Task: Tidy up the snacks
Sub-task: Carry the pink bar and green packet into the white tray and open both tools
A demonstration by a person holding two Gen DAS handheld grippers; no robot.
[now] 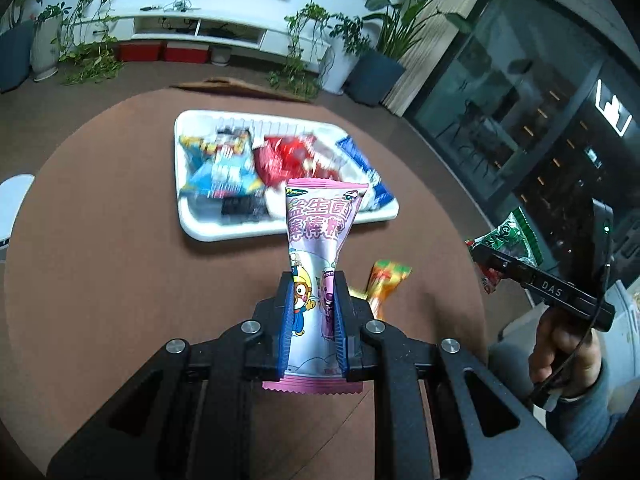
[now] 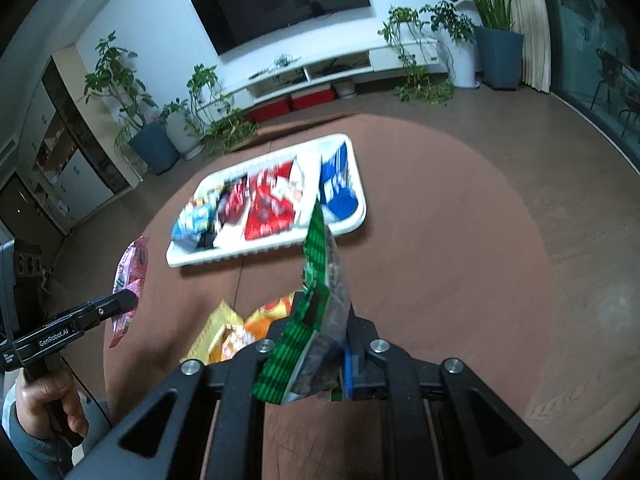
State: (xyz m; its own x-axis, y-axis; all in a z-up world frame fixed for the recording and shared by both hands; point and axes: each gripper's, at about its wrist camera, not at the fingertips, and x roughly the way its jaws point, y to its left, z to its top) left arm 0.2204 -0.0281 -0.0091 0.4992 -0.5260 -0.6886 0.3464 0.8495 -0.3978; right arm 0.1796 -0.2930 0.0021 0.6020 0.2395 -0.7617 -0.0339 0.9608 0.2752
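My left gripper is shut on a pink cartoon-printed snack packet, which stands upright above the brown round table. Beyond it lies a white tray holding several snack bags in blue, red and white. At the right edge, my right gripper pinches a green packet. In the right wrist view that gripper is shut on the green packet, with the tray ahead. The left gripper with the pink packet shows at the left.
Orange and yellow snack bags lie on the table in front of the grippers, and one orange bag shows just right of the left fingers. Potted plants, a white TV cabinet and glass doors stand beyond the table.
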